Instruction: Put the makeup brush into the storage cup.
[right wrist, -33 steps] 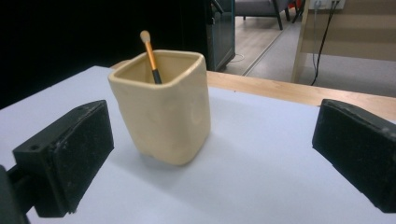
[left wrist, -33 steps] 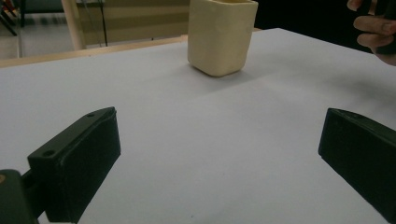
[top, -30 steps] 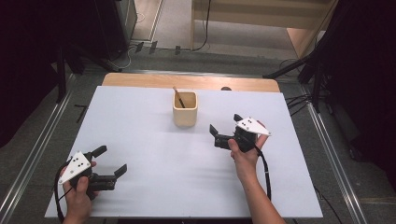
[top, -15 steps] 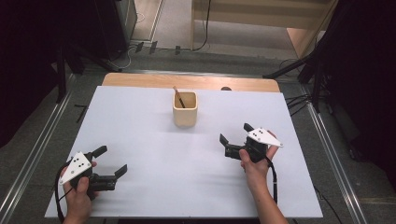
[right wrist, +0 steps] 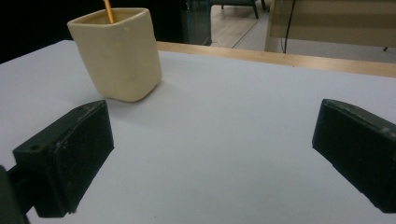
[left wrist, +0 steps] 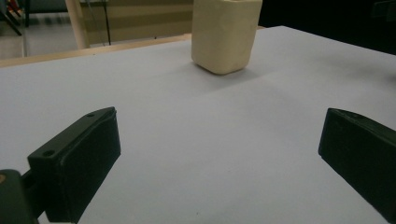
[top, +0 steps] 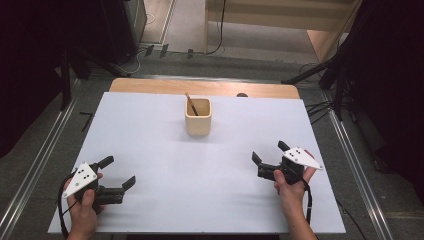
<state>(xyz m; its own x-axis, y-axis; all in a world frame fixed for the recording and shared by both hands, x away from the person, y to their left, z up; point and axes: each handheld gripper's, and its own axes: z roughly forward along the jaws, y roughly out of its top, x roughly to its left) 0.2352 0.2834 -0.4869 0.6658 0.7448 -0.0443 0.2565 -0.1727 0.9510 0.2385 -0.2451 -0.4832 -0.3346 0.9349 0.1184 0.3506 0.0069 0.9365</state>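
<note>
A white surface with a bare wooden strip along its far edge carries one cream, square-mouthed cup, which stands upright toward the far middle. A thin brown stick leans inside the cup, its tip rising past the rim. From the left gripper view the cup sits flat on the white top, casting a soft shadow
</note>
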